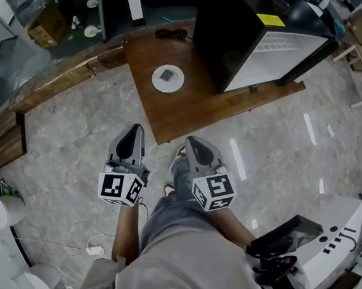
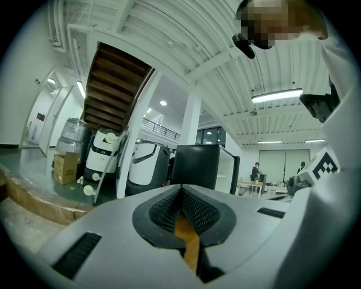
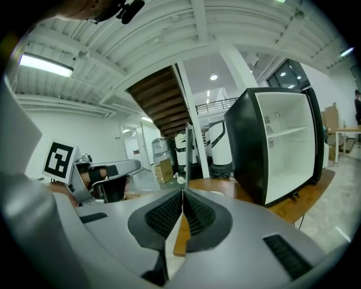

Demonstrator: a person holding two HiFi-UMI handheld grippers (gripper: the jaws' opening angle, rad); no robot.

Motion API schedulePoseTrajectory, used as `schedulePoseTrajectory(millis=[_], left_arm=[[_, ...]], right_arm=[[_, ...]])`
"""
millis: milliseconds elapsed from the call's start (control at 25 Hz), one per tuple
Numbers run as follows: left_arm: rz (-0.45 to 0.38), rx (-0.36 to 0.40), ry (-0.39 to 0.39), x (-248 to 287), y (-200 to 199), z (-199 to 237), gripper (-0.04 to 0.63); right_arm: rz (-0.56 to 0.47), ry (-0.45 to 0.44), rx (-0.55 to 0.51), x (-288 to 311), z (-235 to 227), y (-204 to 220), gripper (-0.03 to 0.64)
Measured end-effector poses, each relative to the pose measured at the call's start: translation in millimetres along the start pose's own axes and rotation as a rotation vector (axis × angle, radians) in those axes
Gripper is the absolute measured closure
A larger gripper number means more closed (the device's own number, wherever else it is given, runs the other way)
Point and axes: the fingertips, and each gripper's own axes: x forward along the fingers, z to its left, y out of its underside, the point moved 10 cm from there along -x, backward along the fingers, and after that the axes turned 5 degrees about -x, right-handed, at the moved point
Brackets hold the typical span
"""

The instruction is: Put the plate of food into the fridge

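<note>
A white plate [image 1: 168,78] with a small dark piece of food lies on a low wooden platform [image 1: 190,104]. To its right on the same platform stands a black fridge [image 1: 256,41], door open, white inside. My left gripper [image 1: 134,131] and right gripper [image 1: 194,143] hover side by side over the stone floor, short of the platform's near corner, both shut and empty. In the left gripper view the closed left gripper [image 2: 180,191] points towards the fridge [image 2: 200,166]. In the right gripper view the right gripper [image 3: 182,195] is shut, with the open fridge [image 3: 282,152] ahead on the right.
A cardboard box [image 1: 47,23] and small items sit at the back left beyond a wooden kerb [image 1: 56,79]. A white console [image 1: 341,238] stands at the lower right. A black cable [image 1: 171,32] lies on the platform behind the plate. White machines [image 2: 104,152] stand under a staircase.
</note>
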Motion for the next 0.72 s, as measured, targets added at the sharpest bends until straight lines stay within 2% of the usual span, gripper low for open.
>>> schedulePoseTrajectory(millis=[160, 280, 400, 560, 720], left_arm=[[0.026, 0.029, 0.014, 115.8, -20.5, 44.7, 0.575], [0.024, 0.025, 0.038, 229.5, -42.1, 100.0, 0.575], [0.079, 0.062, 0.069, 326.7, -36.9, 142.5, 0.574], [0.196, 0.125, 0.078, 387.9, -17.1, 173.7, 0.574], [0.334, 0.117, 0.108, 431.7, 9.8, 210.5, 0.574]], right_arm=[[-0.012, 0.035, 0.002, 95.8, -69.6, -40.5, 0.598], [0.0, 0.05, 0.024, 200.6, -127.2, -73.7, 0.598], [0.033, 0.055, 0.069, 283.5, -185.1, -82.1, 0.598], [0.085, 0.054, 0.104, 330.8, -221.1, -69.3, 0.598], [0.144, 0.079, 0.147, 365.9, -235.8, -51.4, 0.598]])
